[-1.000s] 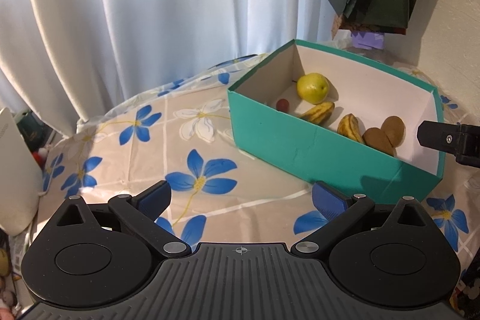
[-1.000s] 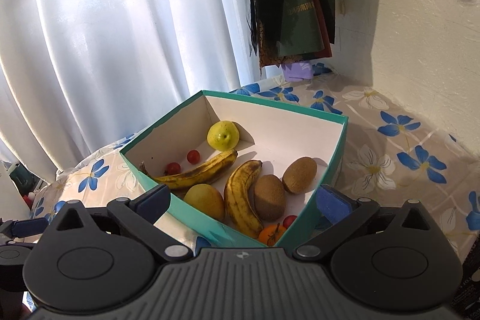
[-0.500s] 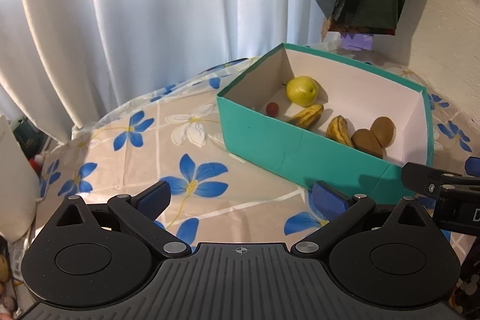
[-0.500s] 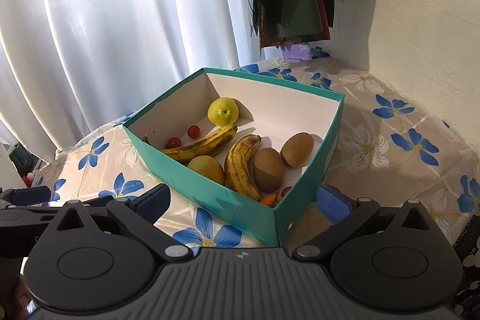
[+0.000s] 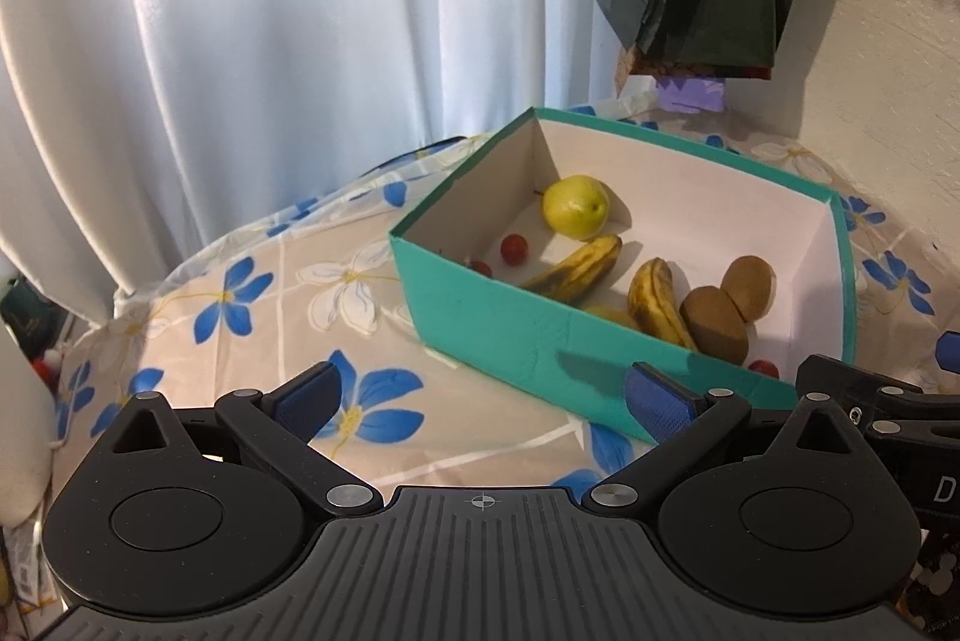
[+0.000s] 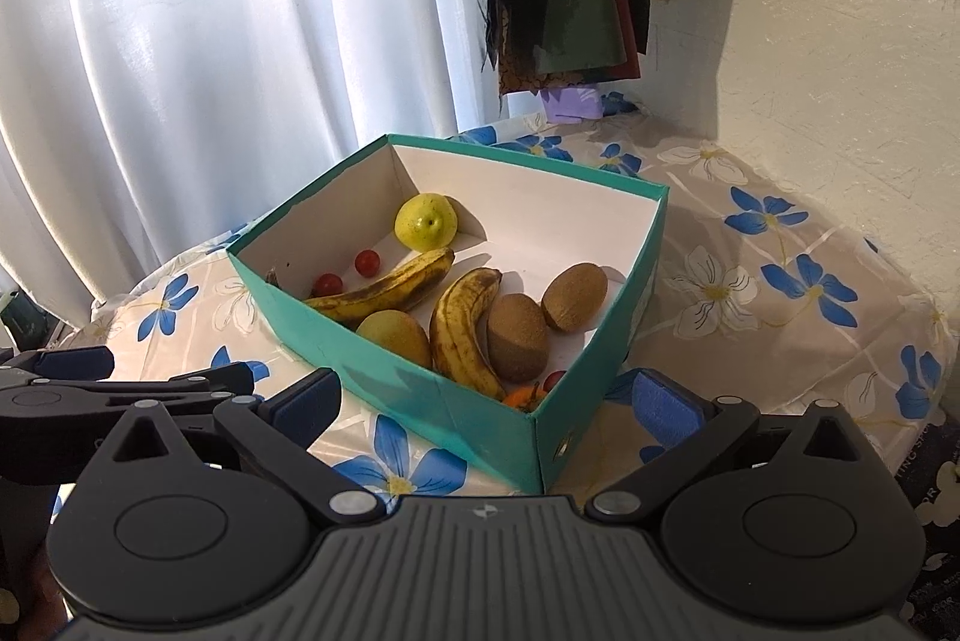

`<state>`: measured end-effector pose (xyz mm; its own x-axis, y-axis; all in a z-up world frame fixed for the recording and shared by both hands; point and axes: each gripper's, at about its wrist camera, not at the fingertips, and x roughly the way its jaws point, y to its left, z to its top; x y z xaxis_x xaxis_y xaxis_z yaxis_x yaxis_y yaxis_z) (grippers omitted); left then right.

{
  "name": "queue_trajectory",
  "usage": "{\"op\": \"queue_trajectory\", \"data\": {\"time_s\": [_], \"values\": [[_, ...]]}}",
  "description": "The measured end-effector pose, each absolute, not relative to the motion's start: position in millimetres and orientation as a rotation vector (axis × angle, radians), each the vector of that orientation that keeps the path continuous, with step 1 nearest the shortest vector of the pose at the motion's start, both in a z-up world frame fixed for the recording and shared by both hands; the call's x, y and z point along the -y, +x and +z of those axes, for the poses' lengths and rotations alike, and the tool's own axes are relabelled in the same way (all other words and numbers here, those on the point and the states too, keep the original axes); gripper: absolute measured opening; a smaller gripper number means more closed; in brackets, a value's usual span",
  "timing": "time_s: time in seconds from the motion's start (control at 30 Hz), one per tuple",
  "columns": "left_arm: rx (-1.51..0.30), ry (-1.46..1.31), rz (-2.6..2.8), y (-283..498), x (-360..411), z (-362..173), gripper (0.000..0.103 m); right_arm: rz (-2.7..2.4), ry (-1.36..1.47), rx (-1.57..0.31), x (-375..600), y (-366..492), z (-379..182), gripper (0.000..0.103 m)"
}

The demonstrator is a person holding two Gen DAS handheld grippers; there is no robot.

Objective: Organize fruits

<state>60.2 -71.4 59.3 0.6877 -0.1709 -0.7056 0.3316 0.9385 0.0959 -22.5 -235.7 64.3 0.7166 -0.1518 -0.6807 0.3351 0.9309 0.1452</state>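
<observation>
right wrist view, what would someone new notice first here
The teal box stands out, sitting on the blue-flowered tablecloth and holding the fruit: two spotted bananas, two kiwis, a yellow-green pear in the far corner and small red tomatoes. Both tongs, the right and the left, are open and empty, short of the box. Behind hangs a white curtain.

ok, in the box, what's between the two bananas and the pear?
Nothing: bare white box floor separates the pear from the nearer banana. The right wrist view shows it best; two cherry tomatoes sit off to the left.
</observation>
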Motion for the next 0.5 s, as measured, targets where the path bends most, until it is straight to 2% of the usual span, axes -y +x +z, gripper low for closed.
{"op": "queue_trajectory", "data": {"time_s": [0.17, 0.5], "values": [[-0.797, 0.283, -0.279, 89, 92, 57, 0.103, -0.315, 0.263, -0.727, 248, 5, 68, 0.103], [-0.888, 0.31, -0.241, 127, 109, 42, 0.103, -0.313, 0.287, -0.911, 265, 50, 53, 0.103]]}}
